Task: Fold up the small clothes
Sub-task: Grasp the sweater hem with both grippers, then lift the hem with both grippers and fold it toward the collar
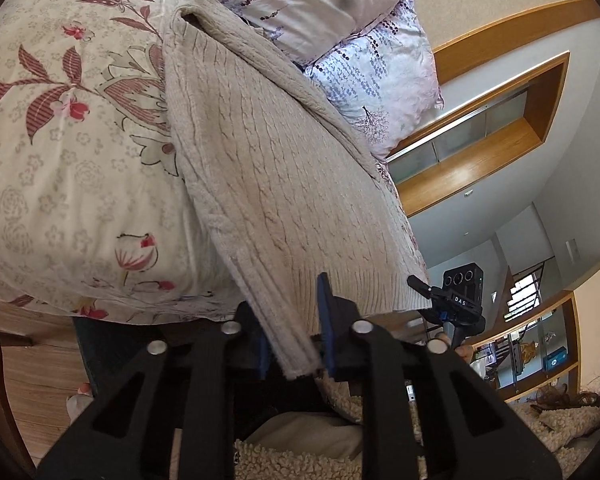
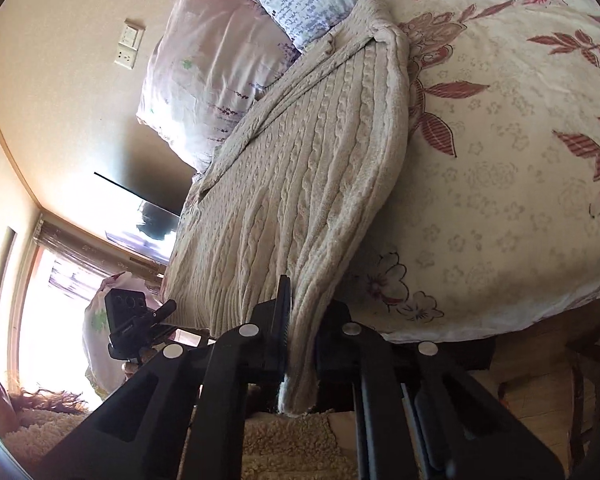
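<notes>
Left gripper [image 1: 296,336]: jaws drawn in from both sides and clamped on a hem edge of the sweater [image 1: 260,168], which is pinched between the blue-edged fingers [image 1: 326,312]. The black linkage arms are splayed toward the camera.

Right gripper [image 2: 302,344]: jaws likewise closed on a bunched fold of the same garment, which is seen hanging down through the grip.

Each gripper is seen in the other's view, held low beside the bed edge; part of a hand on its handle is glimpsed.
</notes>
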`<state>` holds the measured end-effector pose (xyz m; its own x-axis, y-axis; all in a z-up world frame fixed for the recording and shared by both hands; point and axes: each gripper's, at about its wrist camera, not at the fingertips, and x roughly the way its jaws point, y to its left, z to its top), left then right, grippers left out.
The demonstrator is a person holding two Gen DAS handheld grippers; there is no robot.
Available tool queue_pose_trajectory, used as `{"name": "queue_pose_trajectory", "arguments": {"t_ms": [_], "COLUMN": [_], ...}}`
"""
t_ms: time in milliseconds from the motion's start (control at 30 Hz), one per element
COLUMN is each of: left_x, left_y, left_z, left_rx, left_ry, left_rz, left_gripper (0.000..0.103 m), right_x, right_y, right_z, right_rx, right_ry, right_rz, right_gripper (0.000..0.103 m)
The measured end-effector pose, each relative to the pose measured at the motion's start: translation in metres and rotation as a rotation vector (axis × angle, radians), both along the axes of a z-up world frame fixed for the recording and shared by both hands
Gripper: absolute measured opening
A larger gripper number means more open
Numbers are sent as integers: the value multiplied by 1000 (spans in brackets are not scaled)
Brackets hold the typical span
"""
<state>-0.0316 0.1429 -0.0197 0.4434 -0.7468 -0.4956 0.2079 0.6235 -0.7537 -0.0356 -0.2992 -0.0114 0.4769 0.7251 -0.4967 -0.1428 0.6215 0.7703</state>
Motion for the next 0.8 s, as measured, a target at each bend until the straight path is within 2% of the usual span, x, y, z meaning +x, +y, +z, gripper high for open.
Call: {"name": "queue_pose_trajectory", "arguments": {"t_ms": [233,500,633,800], "left_x": [2,15,31,61], "left_y": [5,29,37,38], "left_z": [14,40,63,102], "left_rx": [22,24,30,79], "left_ry": [-46,-121,-175,-264], "left_rz": [21,115,168,228], "left_gripper": [7,6,6,6], "right_x": [-1,2,9,33], "right_y": [1,-12,-17,-18], "right_z": [32,58,75,102], "right_rx": [-48,-60,-73,-87], "right_ry": [-150,-291,-362,-440], "right_rz": [-51,-162,-218,-267], "right_gripper": [8,8,8,8]}}
